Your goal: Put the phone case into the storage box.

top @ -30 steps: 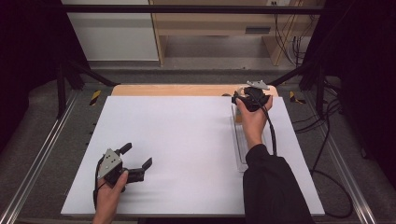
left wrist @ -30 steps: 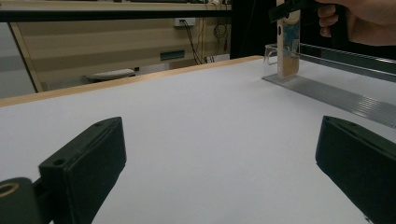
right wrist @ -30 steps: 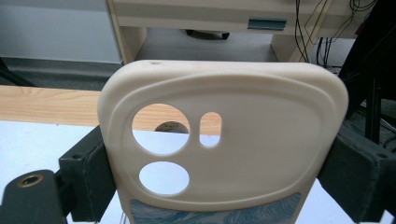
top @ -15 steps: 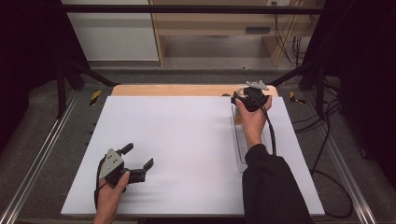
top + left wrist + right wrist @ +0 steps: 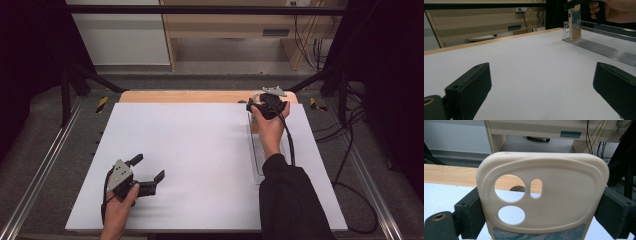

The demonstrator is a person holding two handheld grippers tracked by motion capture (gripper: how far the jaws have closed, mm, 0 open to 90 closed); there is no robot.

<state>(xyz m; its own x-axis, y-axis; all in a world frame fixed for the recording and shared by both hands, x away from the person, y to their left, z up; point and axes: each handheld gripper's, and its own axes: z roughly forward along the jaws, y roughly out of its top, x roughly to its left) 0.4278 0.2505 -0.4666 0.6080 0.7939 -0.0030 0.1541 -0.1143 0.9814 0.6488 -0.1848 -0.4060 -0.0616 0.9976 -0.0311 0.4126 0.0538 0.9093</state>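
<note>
The right gripper (image 5: 268,102) is clamping a cream-coloured plastic phone case (image 5: 543,195) with rounded corners, one black jaw pressing on each of its long edges. The case is standing upright between the fingers (image 5: 471,215), its back facing the right gripper view, with two round camera holes and a small slot to the left of the middle. A blue, wave-like pattern is showing on the strip just below the holes; no brand or writing can be read on it. In the left gripper view the case (image 5: 575,23) is hanging over the far end of a long, clear plastic rack (image 5: 599,47), whether touching it cannot be told.

The left gripper (image 5: 145,175) is resting low over the white table sheet (image 5: 200,150), well apart from the case. Its black fingers (image 5: 471,87) are standing wide apart, with nothing but bare white sheet between them.
</note>
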